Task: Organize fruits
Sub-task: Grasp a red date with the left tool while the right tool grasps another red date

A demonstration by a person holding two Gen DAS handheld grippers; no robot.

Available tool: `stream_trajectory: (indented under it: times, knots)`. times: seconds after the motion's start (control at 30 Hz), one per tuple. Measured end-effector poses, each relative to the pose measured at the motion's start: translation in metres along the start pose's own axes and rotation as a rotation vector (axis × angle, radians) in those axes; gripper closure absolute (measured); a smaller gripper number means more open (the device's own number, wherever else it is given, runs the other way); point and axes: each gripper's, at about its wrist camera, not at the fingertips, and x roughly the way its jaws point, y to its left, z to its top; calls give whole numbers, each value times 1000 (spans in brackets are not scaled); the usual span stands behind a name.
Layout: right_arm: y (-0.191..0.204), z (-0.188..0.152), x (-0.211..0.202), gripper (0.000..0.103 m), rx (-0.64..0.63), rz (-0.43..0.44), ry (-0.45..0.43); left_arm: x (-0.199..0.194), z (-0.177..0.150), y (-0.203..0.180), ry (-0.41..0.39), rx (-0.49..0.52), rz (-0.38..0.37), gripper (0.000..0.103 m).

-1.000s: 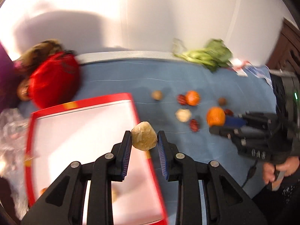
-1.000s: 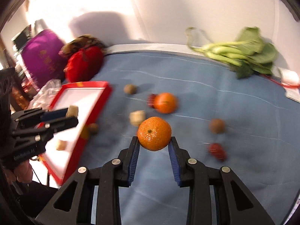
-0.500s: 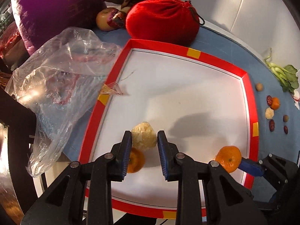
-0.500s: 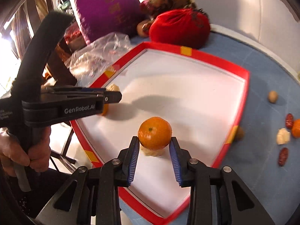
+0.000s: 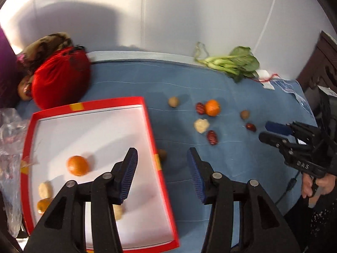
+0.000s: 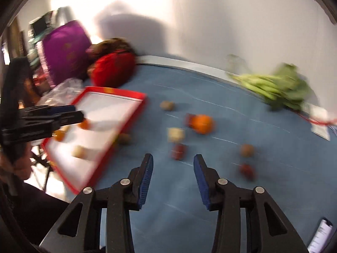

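Two tangerines: one in the red-rimmed tray (image 5: 150,124) at (image 5: 77,165), one on the blue cloth (image 5: 212,107). Three red dates (image 5: 211,137) lie on the cloth. One bunch of bok choy (image 5: 233,63), one red pouch (image 5: 60,78).

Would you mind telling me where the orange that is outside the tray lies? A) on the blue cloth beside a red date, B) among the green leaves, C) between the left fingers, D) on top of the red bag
A: the orange rests on the blue cloth, right beside a red date, well clear of the tray.
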Motion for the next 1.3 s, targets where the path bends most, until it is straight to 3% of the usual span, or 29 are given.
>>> stream_trajectory:
  times: [0.07,0.17,0.3,0.57,0.8,0.93,1.03,1.3]
  knots:
    - [-34,-6,3,60,36,-52,22,20,6,-26,46,19,-32,56]
    - [-59,-14,13,60,41,-54,62,49,12,-48,114,10,-54,56]
    - [-62,-18,21,61,-5,-70,89,86,17,-60,196,-2,-30,56]
    - [-77,-14,37,63,31,-42,137,120,16,-72,241,15,17,56]
    - [-80,-13,62,80,44,-55,201,128,16,-76,218,41,19,56]
    - [-79,-12,71,90,46,-75,222,125,15,-71,193,41,7,75]
    - [-78,-13,70,91,42,-79,226,123,16,-64,176,35,-6,85]
    - [-81,-13,61,91,74,-70,235,107,7,-66,174,75,-31,86]
